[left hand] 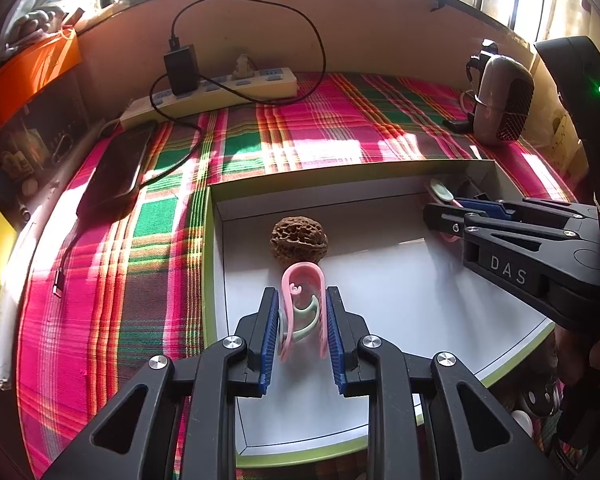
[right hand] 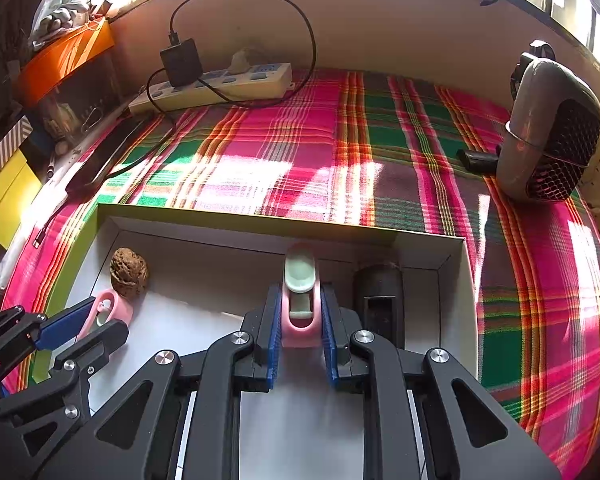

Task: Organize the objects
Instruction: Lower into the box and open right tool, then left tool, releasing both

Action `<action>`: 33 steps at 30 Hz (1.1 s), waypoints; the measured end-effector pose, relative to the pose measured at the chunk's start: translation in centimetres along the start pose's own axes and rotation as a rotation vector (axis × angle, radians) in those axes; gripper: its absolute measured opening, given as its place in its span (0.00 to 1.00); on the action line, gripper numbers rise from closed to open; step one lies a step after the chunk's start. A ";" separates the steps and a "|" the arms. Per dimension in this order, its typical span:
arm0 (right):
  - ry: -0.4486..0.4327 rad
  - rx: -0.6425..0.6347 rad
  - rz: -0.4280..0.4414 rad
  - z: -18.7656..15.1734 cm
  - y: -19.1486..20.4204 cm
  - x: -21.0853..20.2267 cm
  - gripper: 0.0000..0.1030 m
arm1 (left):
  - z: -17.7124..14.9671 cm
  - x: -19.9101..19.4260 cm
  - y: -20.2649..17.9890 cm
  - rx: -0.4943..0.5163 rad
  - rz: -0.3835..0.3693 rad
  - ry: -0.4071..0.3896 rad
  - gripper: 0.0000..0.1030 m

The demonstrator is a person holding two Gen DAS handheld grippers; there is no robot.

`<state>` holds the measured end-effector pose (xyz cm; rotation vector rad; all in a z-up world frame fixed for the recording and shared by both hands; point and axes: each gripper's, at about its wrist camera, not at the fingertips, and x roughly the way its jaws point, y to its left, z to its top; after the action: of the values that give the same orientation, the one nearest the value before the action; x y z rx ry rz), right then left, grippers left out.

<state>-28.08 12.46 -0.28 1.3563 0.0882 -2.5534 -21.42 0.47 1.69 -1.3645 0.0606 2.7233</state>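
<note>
A plaid cloth (left hand: 300, 136) carries a white box (left hand: 380, 280) with a walnut (left hand: 299, 243). Left gripper (left hand: 302, 328) and right gripper (right hand: 300, 328) each clench a pink clip (left hand: 300, 280) (right hand: 300, 320).

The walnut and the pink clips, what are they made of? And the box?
The walnut looks like real, dry, woody shell: brown, matte, deeply wrinkled. The pink clip in the left gripper and the one in the right gripper look like smooth moulded plastic with a soft sheen. The box seems to be white cardboard with folded corners.
</note>
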 end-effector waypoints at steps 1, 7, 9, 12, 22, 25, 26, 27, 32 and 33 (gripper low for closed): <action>0.001 0.000 0.000 0.0 0.0 0.0 0.18 | 0.0 0.0 0.0 -0.003 -0.003 0.000 0.21; 0.000 0.003 -0.002 0.0 0.0 0.0 0.21 | 0.0 0.0 0.1 -0.001 -0.001 0.000 0.21; 0.001 0.007 -0.005 0.0 -0.1 0.0 0.22 | 0.0 0.0 0.0 -0.001 -0.001 0.001 0.21; -0.003 0.014 -0.003 0.1 -0.2 -0.1 0.30 | 0.0 0.1 0.1 0.000 -0.002 -0.002 0.21; -0.007 0.022 -0.002 0.0 -0.2 -0.2 0.40 | -0.1 0.1 0.0 0.004 -0.006 0.000 0.25; -0.013 0.018 0.002 0.0 0.0 -0.5 0.45 | -0.1 0.0 -0.3 0.006 -0.007 0.001 0.27; -0.014 0.017 0.001 -0.1 0.0 -0.6 0.45 | -0.2 -0.1 -0.3 0.003 -0.007 -0.002 0.27; -0.016 0.018 0.000 -0.1 0.0 -0.7 0.45 | -0.2 -0.1 -0.2 0.002 -0.008 -0.003 0.27; -0.027 0.030 0.000 -0.2 -0.1 -1.3 0.45 | -0.4 -0.9 0.1 -0.010 -0.001 -0.017 0.27; -0.030 0.033 0.002 -0.3 -0.1 -1.5 0.45 | -0.4 -1.1 0.0 -0.008 -0.001 -0.022 0.27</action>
<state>-27.08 12.88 0.79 1.3279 0.0395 -2.5833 -20.42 0.32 2.35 -1.3363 0.0479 2.7404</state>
